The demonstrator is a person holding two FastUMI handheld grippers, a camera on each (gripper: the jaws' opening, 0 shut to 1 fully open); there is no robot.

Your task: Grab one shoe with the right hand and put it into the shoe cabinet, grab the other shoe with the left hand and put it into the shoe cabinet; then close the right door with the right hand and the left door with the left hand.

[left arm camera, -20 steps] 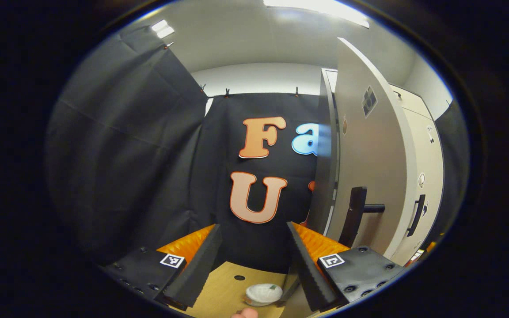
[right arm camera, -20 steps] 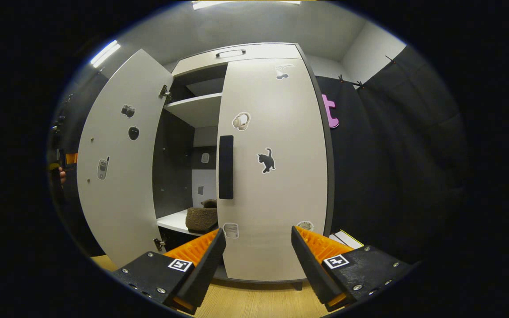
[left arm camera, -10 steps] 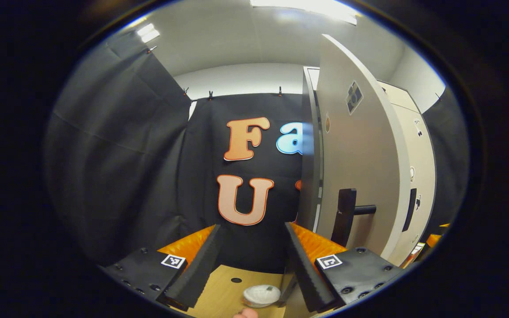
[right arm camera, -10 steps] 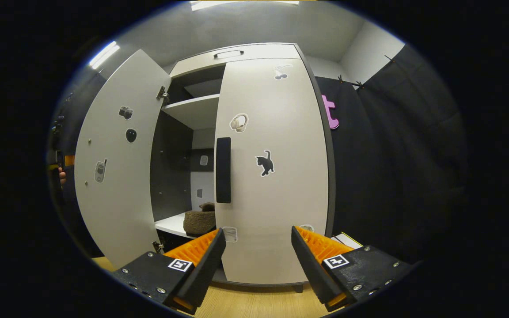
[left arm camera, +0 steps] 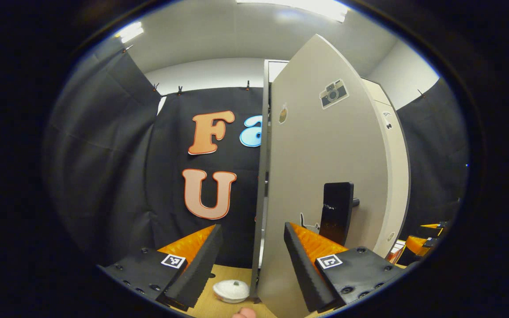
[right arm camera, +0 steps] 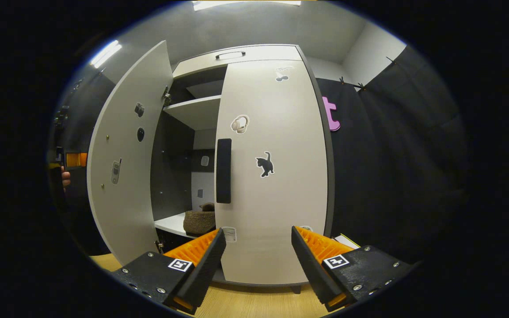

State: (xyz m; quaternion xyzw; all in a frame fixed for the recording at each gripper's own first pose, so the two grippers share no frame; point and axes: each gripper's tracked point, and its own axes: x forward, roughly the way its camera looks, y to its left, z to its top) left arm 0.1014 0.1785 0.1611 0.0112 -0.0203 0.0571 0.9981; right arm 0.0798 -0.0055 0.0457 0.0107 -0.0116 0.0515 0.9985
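Observation:
In the right gripper view the pale shoe cabinet (right arm camera: 237, 55) stands ahead, its right door (right arm camera: 281, 185) shut with a black handle (right arm camera: 223, 170). The left door (right arm camera: 124, 176) hangs partly open. Through the gap a brown shoe (right arm camera: 199, 220) rests on the lower shelf. My right gripper (right arm camera: 256, 258) is open and empty, low before the right door. In the left gripper view the left door (left arm camera: 320, 150) and its black handle (left arm camera: 336, 212) are close. My left gripper (left arm camera: 252, 258) is open, and the door's edge stands in the gap between its fingers. Whether they touch is unclear.
A small white round lid-like thing (left arm camera: 231, 290) lies on the wood floor below the left gripper. Black cloth walls close in on both sides. The left gripper (right arm camera: 74, 159) and a hand (right arm camera: 66, 177) show beyond the open door. A stack of flat things (right arm camera: 345, 240) lies right of the cabinet.
The left door has swung some way toward shut. The left gripper has turned right toward the door, whose edge now stands between its fingers. The right gripper has hardly moved.

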